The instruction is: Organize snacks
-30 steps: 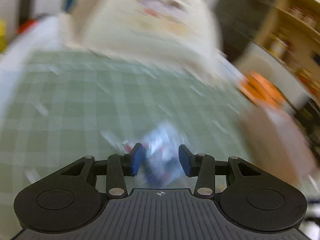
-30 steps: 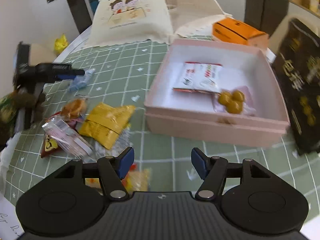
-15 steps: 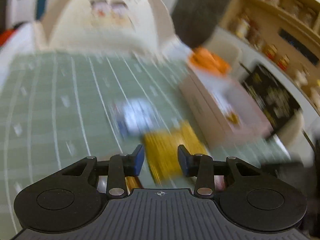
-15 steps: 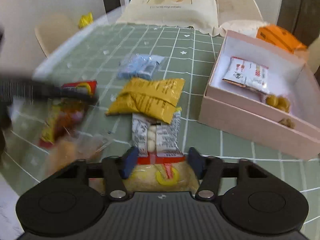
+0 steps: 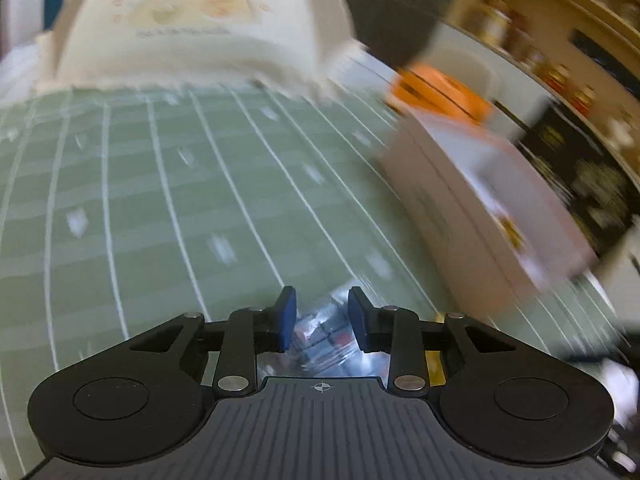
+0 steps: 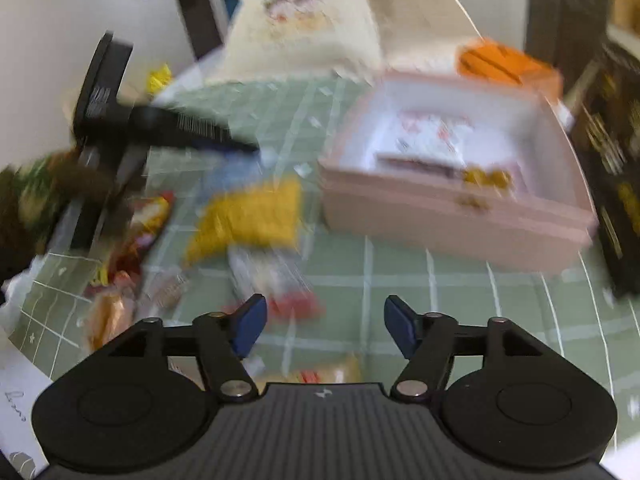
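Both views are blurred by motion. My left gripper (image 5: pixel 322 304) is open low over the green checked cloth, with a blue-and-clear snack packet (image 5: pixel 324 332) lying between and under its jaws; it also shows in the right wrist view (image 6: pixel 240 146). The pink box (image 5: pixel 480 196) lies to its right. My right gripper (image 6: pixel 324 320) is open and empty above the cloth. Ahead of it lie a yellow packet (image 6: pixel 248 216), a blue packet (image 6: pixel 236 172), a white-and-red packet (image 6: pixel 272 276) and red-orange packets (image 6: pixel 136 236). The pink box (image 6: pixel 452 216) holds a white packet (image 6: pixel 428 140) and yellow balls (image 6: pixel 488 178).
An orange box (image 6: pixel 504 64) sits behind the pink box. A black printed bag (image 6: pixel 616 168) stands on the right. A cream cushion on a chair (image 6: pixel 308 24) is at the table's far end. Shelves (image 5: pixel 560 32) are at the far right.
My left gripper swung forward over the yellow packet and now sits around the blue-and-clear packet. My right gripper pulled back and turned right, its jaws opening wider.
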Demonstrator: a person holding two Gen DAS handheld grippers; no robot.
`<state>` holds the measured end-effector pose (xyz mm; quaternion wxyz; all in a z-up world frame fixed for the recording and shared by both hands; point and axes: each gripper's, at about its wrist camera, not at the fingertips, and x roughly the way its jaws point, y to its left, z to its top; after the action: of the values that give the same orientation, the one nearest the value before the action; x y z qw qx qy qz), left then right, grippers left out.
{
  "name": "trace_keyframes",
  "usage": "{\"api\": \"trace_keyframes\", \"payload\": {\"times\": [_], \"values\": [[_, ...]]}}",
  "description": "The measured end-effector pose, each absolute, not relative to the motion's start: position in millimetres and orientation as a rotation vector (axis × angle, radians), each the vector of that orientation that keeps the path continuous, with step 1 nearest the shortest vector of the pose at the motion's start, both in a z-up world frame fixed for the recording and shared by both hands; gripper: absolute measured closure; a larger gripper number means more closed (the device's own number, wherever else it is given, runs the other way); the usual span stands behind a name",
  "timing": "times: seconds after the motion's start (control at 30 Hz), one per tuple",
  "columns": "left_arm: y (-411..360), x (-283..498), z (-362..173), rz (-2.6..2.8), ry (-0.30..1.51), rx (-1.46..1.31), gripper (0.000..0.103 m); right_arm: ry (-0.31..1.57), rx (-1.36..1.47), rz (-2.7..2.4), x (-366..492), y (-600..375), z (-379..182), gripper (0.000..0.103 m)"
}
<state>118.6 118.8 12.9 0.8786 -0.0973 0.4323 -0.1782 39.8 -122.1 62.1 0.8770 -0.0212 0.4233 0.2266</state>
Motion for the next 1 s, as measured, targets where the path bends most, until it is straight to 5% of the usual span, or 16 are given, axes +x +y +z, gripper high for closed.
{"api": "trace_keyframes", "payload": {"times": [0.37,1.0], "values": [[143,53,21,-0.293,0.946,-0.413,0.058,0.917,-0.192,0.434,54,-115,42,0.033],[23,-38,47,-0.583,1.007,0.212,0.055,0.859,-0.175,0.557,-34,-163,66,0.033]]}}
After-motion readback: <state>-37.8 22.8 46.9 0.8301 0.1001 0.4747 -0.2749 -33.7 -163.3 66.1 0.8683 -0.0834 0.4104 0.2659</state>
